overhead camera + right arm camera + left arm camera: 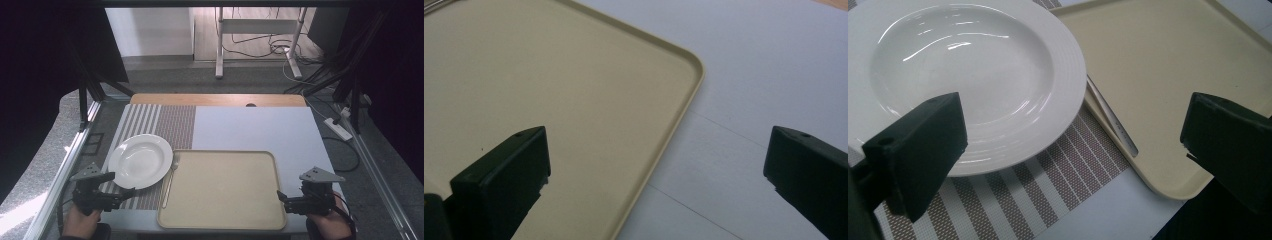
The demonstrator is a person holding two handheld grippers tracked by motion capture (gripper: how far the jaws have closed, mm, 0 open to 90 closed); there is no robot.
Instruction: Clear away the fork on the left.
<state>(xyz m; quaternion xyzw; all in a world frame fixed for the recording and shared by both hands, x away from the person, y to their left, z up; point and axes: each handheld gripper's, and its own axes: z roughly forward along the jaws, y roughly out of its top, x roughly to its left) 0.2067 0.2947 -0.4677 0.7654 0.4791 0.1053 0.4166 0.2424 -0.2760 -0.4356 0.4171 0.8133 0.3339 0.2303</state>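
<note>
Fingers (923,145) of the left gripper (117,186) stood apart and empty beside the white plate (140,160), which sat on the striped mat (159,120) near the table's (260,125) front left corner; nothing looked begun. Between plate and beige tray (222,190), a spoon (168,181) lay front-to-back, bowl toward the far edge. At the front right corner, the right gripper (281,197) was also spread, so a first grasp seemed next.
</note>
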